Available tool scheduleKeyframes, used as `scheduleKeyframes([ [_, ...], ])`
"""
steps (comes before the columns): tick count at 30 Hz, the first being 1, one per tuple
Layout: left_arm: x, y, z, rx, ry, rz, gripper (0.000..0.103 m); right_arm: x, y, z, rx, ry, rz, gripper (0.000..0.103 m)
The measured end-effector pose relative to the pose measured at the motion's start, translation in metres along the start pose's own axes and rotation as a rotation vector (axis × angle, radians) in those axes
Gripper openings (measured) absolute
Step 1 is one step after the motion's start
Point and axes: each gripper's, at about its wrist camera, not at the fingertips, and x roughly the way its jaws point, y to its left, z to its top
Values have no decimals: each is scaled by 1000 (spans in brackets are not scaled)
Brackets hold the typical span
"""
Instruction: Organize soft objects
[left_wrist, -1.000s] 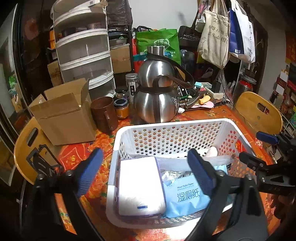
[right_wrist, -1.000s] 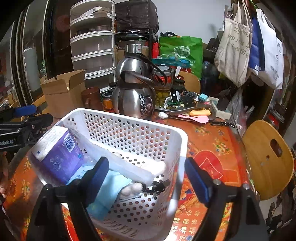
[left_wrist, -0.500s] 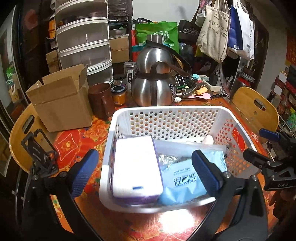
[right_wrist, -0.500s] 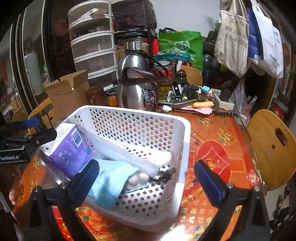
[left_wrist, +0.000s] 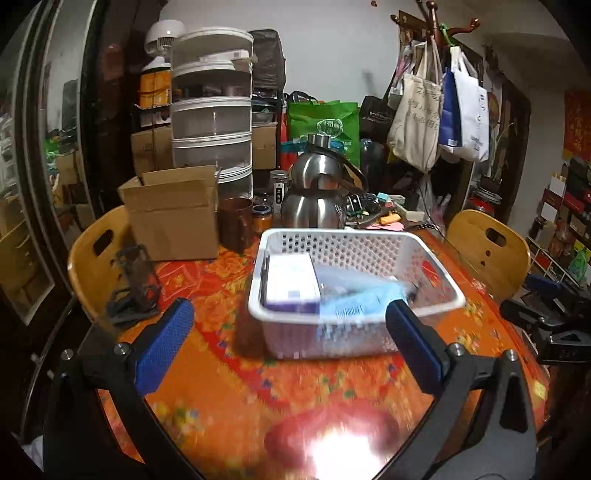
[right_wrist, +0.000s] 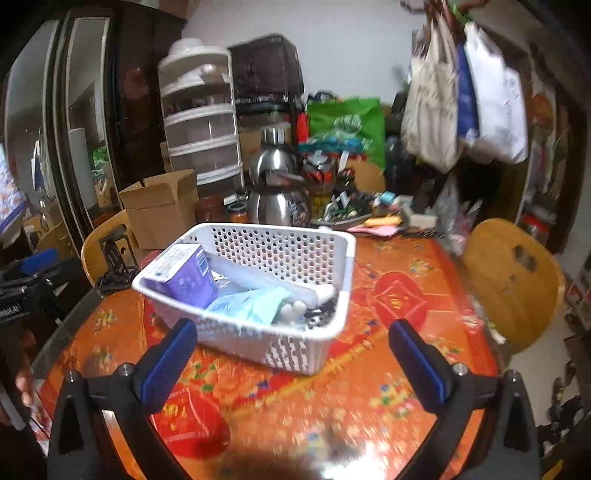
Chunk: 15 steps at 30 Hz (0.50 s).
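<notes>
A white perforated basket (left_wrist: 332, 251) (right_wrist: 280, 254) stands on the orange patterned table (left_wrist: 229, 384). Inside it lie a purple and white tissue pack (left_wrist: 291, 284) (right_wrist: 181, 277), a light blue wet-wipe pack (left_wrist: 362, 301) (right_wrist: 251, 304) and a long clear-wrapped white item (right_wrist: 273, 282). My left gripper (left_wrist: 288, 345) is open and hangs over bare table, short of the basket's near wall. My right gripper (right_wrist: 291, 362) is also open, with nothing between its fingers, back from the basket's near corner. Each gripper shows at the edge of the other's view.
Behind the basket stand steel kettles (left_wrist: 314, 199), a brown mug (left_wrist: 234, 221), small jars and an open cardboard box (left_wrist: 173, 218). Wooden chair backs (left_wrist: 487, 251) (left_wrist: 96, 258) flank the table. Plastic drawers (left_wrist: 212, 122), a green bag and hanging tote bags fill the back.
Both grippers have pulled back from the basket and risen slightly, so the basket looks smaller and farther. Their jaws, which straddled the basket's sides, now stand wider over bare table.
</notes>
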Motion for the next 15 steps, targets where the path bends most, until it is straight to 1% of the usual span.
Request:
scheduleKeyframes([
  [1,-15,0,-6,0,-8,5,103,-15,5,-6,-16,-31,-3,103],
  [3,-44,0,-21,-2,0,-8,103,-47,17,-26,-35,-79,-2,103],
  [7,-94,2,-55,-24,-7,-62,103,-100,40,-62,-53,-129,16,103],
  [9,-122,0,-73,-17,-19,-74,103,-118,51,-75,-60,-125,6,103],
  [11,-144,-5,-89,12,-17,-58,103,-134,60,-85,-65,-137,-3,103],
  [13,-164,-10,-101,31,-6,-60,103,-141,68,-90,-71,-117,-13,103],
  [15,-179,-15,-110,44,12,-59,103,-147,68,-90,-48,-121,7,103],
])
